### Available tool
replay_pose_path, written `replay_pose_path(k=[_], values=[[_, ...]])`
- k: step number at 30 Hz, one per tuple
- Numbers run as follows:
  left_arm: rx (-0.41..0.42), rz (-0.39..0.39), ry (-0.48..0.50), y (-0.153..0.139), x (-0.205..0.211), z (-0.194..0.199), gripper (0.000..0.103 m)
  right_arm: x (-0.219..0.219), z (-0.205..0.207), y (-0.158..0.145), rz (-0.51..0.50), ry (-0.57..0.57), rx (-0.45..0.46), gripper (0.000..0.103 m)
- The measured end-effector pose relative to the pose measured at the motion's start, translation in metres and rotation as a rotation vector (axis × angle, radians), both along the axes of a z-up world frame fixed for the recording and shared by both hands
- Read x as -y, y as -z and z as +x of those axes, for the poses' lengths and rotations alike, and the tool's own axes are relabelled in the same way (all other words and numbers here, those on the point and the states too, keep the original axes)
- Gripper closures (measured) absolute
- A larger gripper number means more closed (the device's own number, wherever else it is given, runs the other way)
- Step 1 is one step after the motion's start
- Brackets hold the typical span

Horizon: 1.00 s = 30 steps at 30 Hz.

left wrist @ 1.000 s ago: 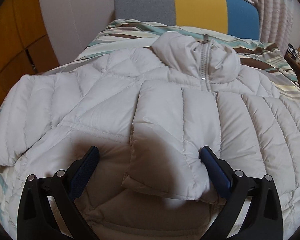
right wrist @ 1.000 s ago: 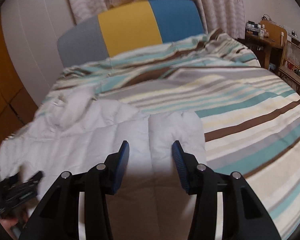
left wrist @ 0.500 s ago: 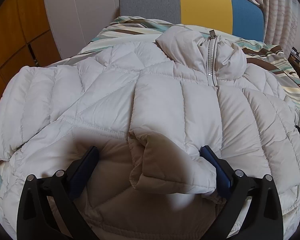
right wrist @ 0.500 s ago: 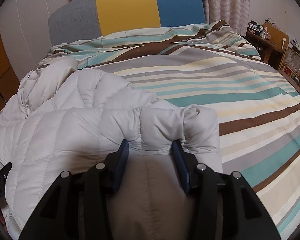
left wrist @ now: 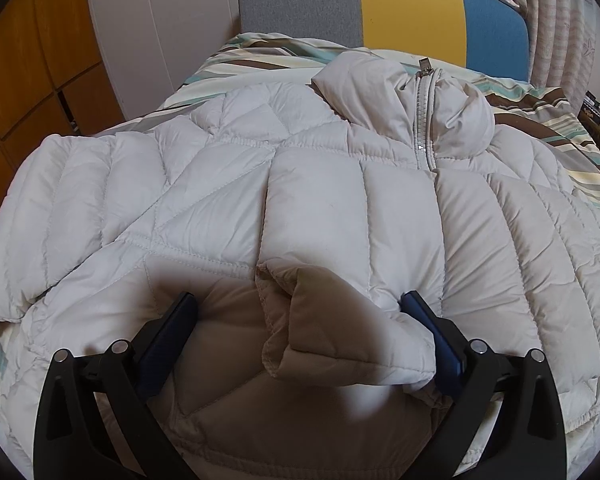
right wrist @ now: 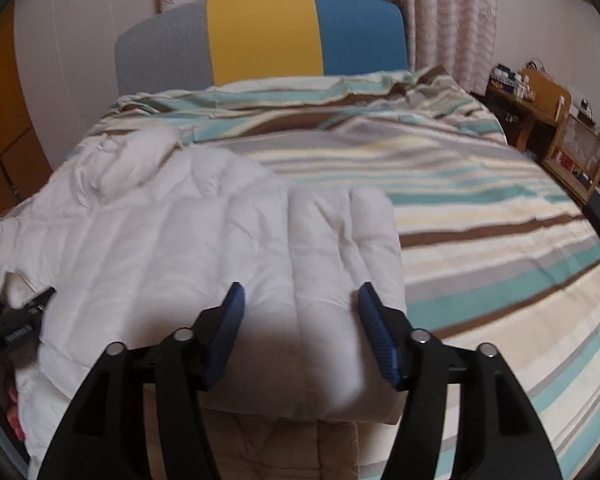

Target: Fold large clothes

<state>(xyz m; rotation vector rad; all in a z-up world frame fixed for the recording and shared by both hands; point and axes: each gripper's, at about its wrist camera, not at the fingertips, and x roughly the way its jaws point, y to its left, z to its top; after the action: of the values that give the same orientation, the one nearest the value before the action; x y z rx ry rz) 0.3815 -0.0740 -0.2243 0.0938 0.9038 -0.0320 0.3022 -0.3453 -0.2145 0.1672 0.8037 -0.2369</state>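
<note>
A white quilted puffer jacket (left wrist: pixel 204 200) lies front up on the striped bed, collar and zipper (left wrist: pixel 424 120) toward the headboard. One sleeve (left wrist: pixel 352 240) is folded across the chest, its cuff (left wrist: pixel 340 340) lying between the wide-open jaws of my left gripper (left wrist: pixel 300 332). In the right wrist view the jacket's right side (right wrist: pixel 220 240) lies flat on the bed. My right gripper (right wrist: pixel 300 316) hovers over the jacket (right wrist: pixel 332 240) with its jaws apart and nothing between them. The left gripper's body shows at the left edge (right wrist: pixel 16 332).
The striped bedspread (right wrist: pixel 500 240) stretches to the right of the jacket. A grey, yellow and blue headboard (right wrist: pixel 260 44) stands at the far end. Wooden furniture (right wrist: pixel 548 104) stands at the right, orange cabinets (left wrist: pixel 28 60) at the left.
My right gripper was shut on the jacket's sleeve half a second ago; now its jaws are apart and the sleeve lies flat. My left gripper has stayed open over the folded cuff.
</note>
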Motion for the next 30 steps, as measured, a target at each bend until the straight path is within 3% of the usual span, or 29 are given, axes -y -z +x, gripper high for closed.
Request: replay_pose_path(k=[3,6,10,17,20,27,30], values=[[-0.001,-0.004,0.000,0.000,-0.001,0.001,0.003,0.001,0.010,0.016,0.009,0.000,-0.042,0.042],[-0.001,-0.004,0.000,0.000,-0.002,0.001,0.003,-0.007,0.013,0.021,-0.043,-0.006,-0.051,0.042],[-0.007,-0.005,0.003,-0.001,-0.002,0.000,0.003,-0.006,0.014,0.022,-0.042,-0.006,-0.051,0.040],[-0.025,-0.102,0.045,-0.021,-0.024,-0.013,0.003,-0.007,0.013,0.022,-0.052,-0.004,-0.051,0.040],[-0.001,-0.138,0.013,-0.034,-0.046,-0.022,0.003,-0.007,0.012,0.023,-0.057,-0.003,-0.051,0.039],[0.143,-0.092,-0.106,-0.069,-0.116,-0.036,0.003,-0.006,0.012,0.023,-0.057,-0.002,-0.052,0.038],[0.160,-0.097,-0.168,-0.076,-0.155,-0.039,0.003,-0.006,0.012,0.023,-0.058,-0.002,-0.051,0.038]])
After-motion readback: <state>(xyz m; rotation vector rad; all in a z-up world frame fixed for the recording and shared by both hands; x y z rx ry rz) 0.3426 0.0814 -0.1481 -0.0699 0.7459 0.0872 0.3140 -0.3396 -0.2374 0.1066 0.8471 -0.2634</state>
